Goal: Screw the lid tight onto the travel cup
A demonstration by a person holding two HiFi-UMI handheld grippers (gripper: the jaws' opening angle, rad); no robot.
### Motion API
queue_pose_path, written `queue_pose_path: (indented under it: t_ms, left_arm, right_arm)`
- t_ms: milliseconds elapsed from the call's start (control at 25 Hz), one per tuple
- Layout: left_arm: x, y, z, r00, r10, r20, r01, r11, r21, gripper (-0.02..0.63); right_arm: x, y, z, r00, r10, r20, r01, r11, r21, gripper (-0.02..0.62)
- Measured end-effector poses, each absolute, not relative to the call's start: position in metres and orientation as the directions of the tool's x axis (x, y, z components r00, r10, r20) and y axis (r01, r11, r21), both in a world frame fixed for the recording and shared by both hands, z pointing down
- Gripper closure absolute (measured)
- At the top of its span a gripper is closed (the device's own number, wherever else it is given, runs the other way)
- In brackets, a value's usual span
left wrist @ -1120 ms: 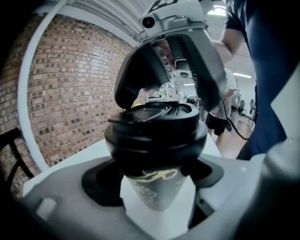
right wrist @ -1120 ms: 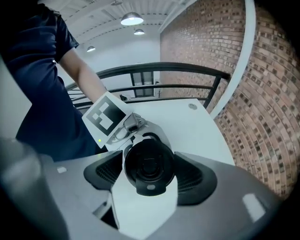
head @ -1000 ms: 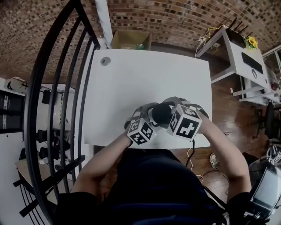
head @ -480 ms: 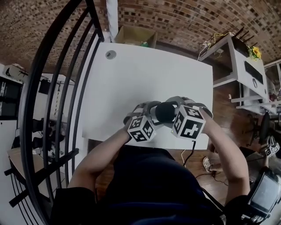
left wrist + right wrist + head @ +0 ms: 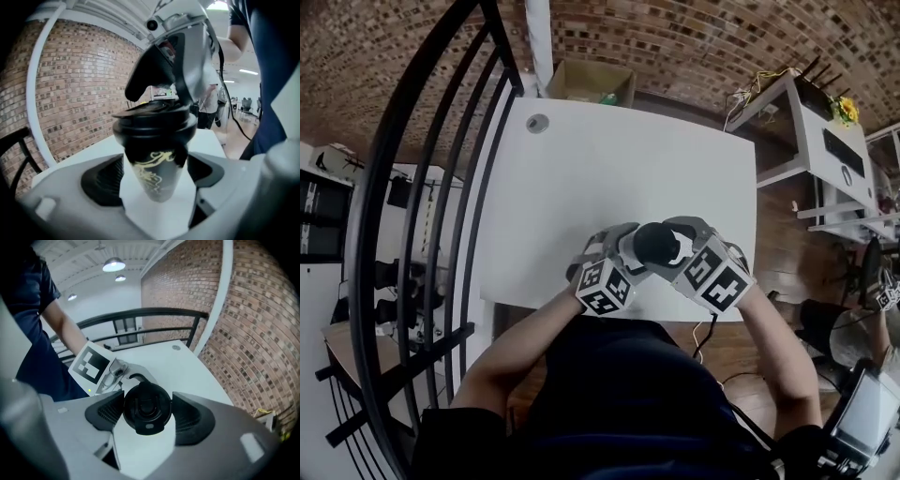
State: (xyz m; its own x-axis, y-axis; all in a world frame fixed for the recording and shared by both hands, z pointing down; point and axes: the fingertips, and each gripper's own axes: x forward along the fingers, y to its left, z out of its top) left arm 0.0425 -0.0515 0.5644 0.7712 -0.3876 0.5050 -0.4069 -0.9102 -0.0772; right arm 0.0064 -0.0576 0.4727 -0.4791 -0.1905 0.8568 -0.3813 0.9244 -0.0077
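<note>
My L claw (image 5: 154,174) is clamped on the travel cup (image 5: 154,164): dark body w/ a gold squiggle, both pads tight vs its sides just under the rim, cup upright btwn them. The black lid (image 5: 146,408) sits on top of the cup. My R claw (image 5: 148,412) is over it from above, wide, jaws closing. The lid is right btwn the pads, which are at its rim on either side, but I see no real squeeze, so no grip on it. In the right gripper view I look straight down on the lid: round, w/ a flip tab pointing toward me, and L claw's marker cube just beyond it.

Head view: both claws meet over the near edge of the white table (image 5: 619,159), L one on the cup's side, R one round the top, marker cubes facing up, my forearms coming in from below. Can't tell from here whether the cup's base touches the tabletop. Small round grey disc (image 5: 537,123) near the table's far left corner. Cardboard box (image 5: 586,84) just past the far edge, brick wall (image 5: 694,37) behind it, black railing (image 5: 422,187) on my left side
</note>
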Motion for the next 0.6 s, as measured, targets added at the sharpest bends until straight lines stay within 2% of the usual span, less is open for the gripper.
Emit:
queue_pose_path:
  t_ms: [120,240,280,320,360,440,600]
  left_arm:
    - [0.011,-0.051,0.557,0.763,-0.403,0.505,-0.456,-0.890,-0.022,0.176]
    - [-0.031,-0.060,0.523,0.740,-0.515,0.432,-0.597,-0.799,0.070,0.184]
    - [-0.041,-0.064,0.501,0.731,-0.565,0.383,-0.643,-0.759,0.107,0.213]
    - [-0.048,-0.067,0.475,0.722,-0.610,0.326,-0.675,-0.724,0.142,0.273]
    - [-0.053,-0.070,0.448,0.718,-0.642,0.268,-0.692,-0.702,0.172,0.365]
    - [-0.055,-0.073,0.403,0.719,-0.672,0.176,-0.695,-0.692,0.194,0.601]
    - [-0.034,-0.067,0.361,0.714,-0.687,0.135,-0.700,-0.691,0.181,0.600]
  right_arm:
    - [0.023,-0.080,0.433,-0.654,-0.345,0.674,-0.573,0.808,-0.142,0.286]
    - [0.062,-0.105,0.390,-0.686,-0.541,0.486,-0.713,0.634,-0.300,0.404]
    - [0.075,-0.109,0.380,-0.676,-0.589,0.443,-0.735,0.588,-0.338,0.455]
    - [0.087,-0.110,0.373,-0.661,-0.633,0.403,-0.751,0.553,-0.362,0.511]
    - [0.096,-0.108,0.368,-0.644,-0.674,0.362,-0.763,0.528,-0.374,0.559]
    - [0.107,-0.101,0.362,-0.610,-0.743,0.274,-0.780,0.503,-0.372,0.584]
    - [0.116,-0.080,0.359,-0.556,-0.812,0.177,-0.809,0.481,-0.337,0.586]
